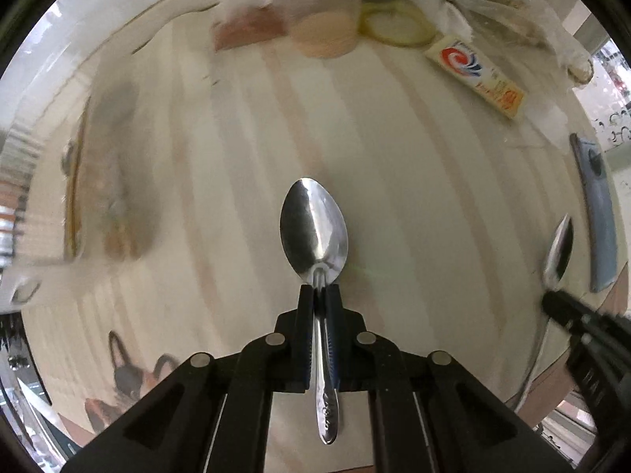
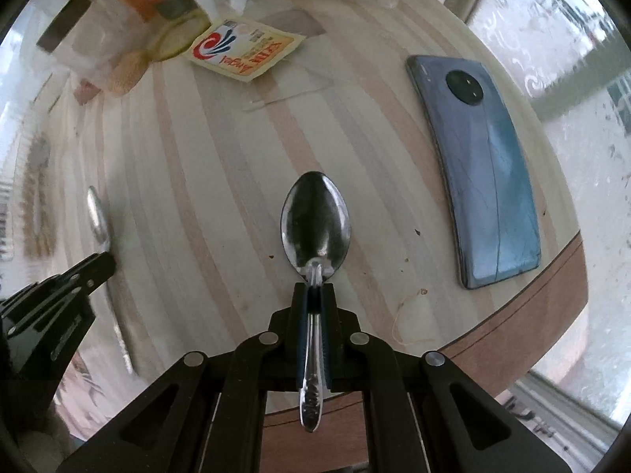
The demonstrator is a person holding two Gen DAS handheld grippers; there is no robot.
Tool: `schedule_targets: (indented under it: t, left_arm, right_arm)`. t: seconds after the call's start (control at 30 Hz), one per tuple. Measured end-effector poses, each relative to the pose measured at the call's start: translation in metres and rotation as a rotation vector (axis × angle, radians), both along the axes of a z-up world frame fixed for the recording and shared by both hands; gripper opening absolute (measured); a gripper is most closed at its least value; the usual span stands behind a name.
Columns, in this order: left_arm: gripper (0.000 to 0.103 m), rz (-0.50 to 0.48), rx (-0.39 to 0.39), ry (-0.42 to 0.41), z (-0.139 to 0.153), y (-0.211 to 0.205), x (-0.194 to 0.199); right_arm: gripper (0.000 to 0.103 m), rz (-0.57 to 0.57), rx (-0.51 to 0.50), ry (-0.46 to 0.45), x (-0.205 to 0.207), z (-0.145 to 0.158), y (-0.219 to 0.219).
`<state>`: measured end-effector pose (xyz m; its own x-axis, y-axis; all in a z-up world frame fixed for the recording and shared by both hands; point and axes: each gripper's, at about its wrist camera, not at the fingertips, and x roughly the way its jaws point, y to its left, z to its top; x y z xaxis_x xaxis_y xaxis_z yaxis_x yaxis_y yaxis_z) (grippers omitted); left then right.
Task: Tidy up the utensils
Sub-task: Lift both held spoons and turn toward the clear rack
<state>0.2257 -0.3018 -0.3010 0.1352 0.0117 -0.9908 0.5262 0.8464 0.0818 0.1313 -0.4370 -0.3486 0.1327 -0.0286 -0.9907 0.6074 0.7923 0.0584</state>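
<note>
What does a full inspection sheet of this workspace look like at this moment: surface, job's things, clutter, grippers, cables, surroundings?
Surface: striped tabletop with a brown edge band, a few dark specks.
Job's things: two metal spoons, the left spoon and the right spoon, each clamped at the neck with its bowl pointing forward.
Clutter: blue phone lying camera side up; yellow sachet; blurred jars and packets at the far edge; a thin thread loop near the edge.
Grippers: left gripper shut on the left spoon; right gripper shut on the right spoon.
Cables: nothing seen.
Surroundings: frosted patterned glass beyond the table.
</note>
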Motion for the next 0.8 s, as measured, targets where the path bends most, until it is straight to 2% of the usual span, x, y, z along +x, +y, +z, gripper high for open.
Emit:
schedule_targets:
  t: [0.2,0.4,0.57,0.63,0.8]
  left_arm:
    - [0.004,0.084,0.032,0.001,0.004,0.060,-0.008]
    - [0.004,0.218,0.052,0.024,0.009,0.136,-0.008]
    - [0.004,0.281,0.045,0.025,0.014,0.172,-0.001]
    - [0.004,0.294,0.019,0.036,0.018,0.179,0.003]
    - [0.004,0.286,0.009,0.037,0.032,0.212,0.011]
  right_arm:
    - [0.006,0.103,0.040,-0.004,0.013,0.000,0.038]
    - [0.006,0.270,0.100,-0.006,0.041,-0.001,0.117]
    - [0.006,0.394,0.076,0.025,0.061,0.000,0.169]
    - [0.007,0.415,0.047,0.044,0.065,0.001,0.178]
    - [0.006,0.416,0.058,0.057,0.070,0.000,0.175]
